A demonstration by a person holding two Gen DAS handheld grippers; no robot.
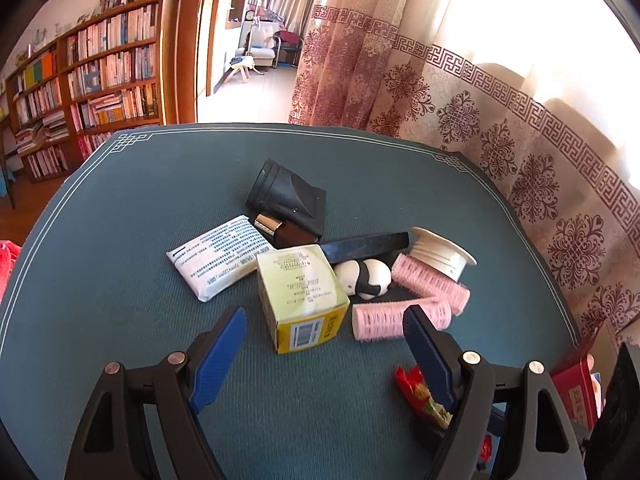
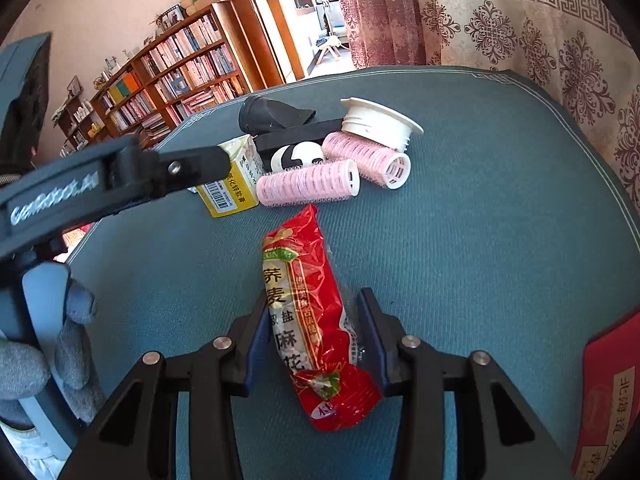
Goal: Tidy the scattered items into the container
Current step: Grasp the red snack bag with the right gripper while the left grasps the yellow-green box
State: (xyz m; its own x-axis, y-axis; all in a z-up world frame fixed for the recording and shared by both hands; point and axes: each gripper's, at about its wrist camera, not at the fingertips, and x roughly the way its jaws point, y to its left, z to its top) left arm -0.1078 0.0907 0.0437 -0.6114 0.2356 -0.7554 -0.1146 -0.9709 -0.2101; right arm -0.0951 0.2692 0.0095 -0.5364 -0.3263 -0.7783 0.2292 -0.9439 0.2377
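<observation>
My left gripper (image 1: 324, 344) hangs wide open over the blue table (image 1: 120, 240), with nothing between its pads. At about twelve o'clock from it sits the yellow box (image 1: 302, 296) — just past my blue tips. At ten o'clock lies the white tissue pack (image 1: 218, 262). At two o'clock lie two pink rollers (image 1: 430, 284), with a white spool (image 1: 442, 254) behind them. My right gripper (image 2: 316, 332) is pressed on the red snack bag (image 2: 312, 312) — the bag points to twelve o'clock. The red box (image 2: 608, 392) is at four o'clock, at the table edge.
</observation>
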